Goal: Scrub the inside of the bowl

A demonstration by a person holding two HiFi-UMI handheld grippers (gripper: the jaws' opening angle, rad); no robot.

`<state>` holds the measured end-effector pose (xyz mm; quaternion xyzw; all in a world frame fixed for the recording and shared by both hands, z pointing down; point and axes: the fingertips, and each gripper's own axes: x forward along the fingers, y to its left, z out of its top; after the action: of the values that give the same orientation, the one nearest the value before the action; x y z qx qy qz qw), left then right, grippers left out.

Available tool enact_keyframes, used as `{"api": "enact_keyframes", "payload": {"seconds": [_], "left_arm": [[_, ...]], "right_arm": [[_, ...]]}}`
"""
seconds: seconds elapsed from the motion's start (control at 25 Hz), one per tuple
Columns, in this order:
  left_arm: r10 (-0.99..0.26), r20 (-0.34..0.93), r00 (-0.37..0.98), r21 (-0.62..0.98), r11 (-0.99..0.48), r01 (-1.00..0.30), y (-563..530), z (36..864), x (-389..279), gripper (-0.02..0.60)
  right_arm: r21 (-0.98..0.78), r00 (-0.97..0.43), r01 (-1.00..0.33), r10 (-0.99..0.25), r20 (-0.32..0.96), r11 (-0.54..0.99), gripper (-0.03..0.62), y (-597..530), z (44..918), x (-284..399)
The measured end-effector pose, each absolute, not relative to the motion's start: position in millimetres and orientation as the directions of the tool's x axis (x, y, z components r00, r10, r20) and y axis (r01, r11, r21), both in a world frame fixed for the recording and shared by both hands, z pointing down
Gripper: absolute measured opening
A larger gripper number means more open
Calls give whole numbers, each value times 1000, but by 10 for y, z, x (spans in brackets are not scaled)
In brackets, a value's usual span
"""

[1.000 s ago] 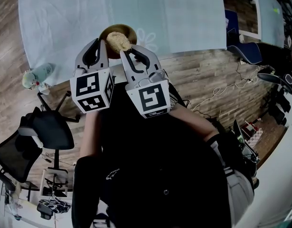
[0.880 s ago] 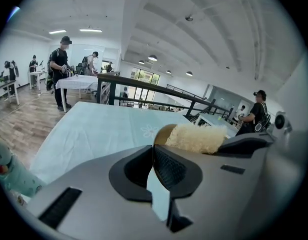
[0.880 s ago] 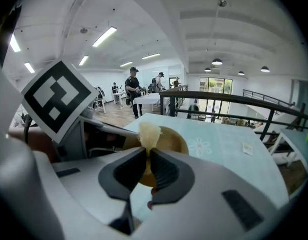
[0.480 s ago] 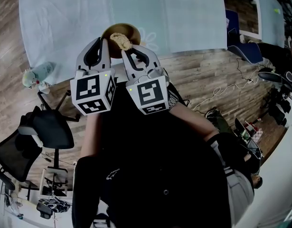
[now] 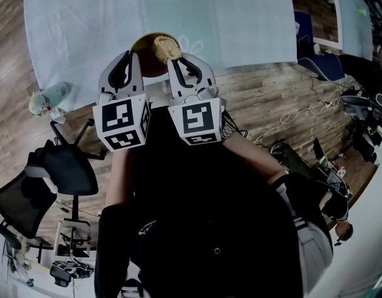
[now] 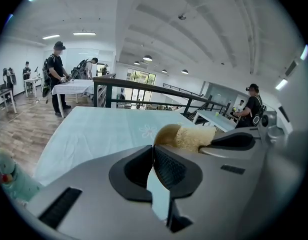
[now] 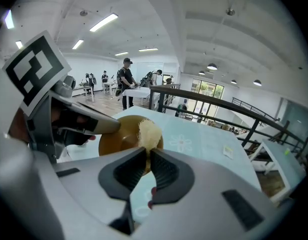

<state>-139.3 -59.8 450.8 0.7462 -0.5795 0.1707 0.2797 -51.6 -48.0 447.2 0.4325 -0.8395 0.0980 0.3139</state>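
A brown wooden bowl [image 5: 148,64] sits at the near edge of the table, tilted toward me. My left gripper [image 5: 134,54] is shut on its left rim; the left gripper view shows the bowl [image 6: 166,133] just past the closed jaws. My right gripper [image 5: 176,61] is shut on a pale yellow fibrous scrubber [image 5: 166,47]. The scrubber presses against the bowl's far right inner wall. In the right gripper view the scrubber [image 7: 149,133] stands up from the jaws in front of the bowl [image 7: 116,139], and the left gripper's finger [image 7: 96,125] reaches the rim.
A pale blue cloth covers the table [image 5: 197,17]. A green and white soft toy [image 5: 48,98] lies at its left corner. An office chair [image 5: 60,172] stands to my left, and cables [image 5: 302,113] trail on the wood floor to the right. People work at distant tables.
The right gripper has swept the scrubber from the bowl's middle to its far right side. The left gripper has stayed on the rim.
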Motion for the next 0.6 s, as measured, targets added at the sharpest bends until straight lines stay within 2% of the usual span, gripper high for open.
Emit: {"api": "enact_keyframes", "payload": {"seconds": [0.32,0.6], "left_arm": [[-790,571,224,193,-137,-972,-616,4530,-1490,25],[-825,514,234,208,-145,-967,-694,4410,-1456,25]], "right_arm": [[72,-441,-831,-733,518,552,37,-557,4197,-484],[-206,-585,-780,-571,576,592,37,-403,4292,-792]]}}
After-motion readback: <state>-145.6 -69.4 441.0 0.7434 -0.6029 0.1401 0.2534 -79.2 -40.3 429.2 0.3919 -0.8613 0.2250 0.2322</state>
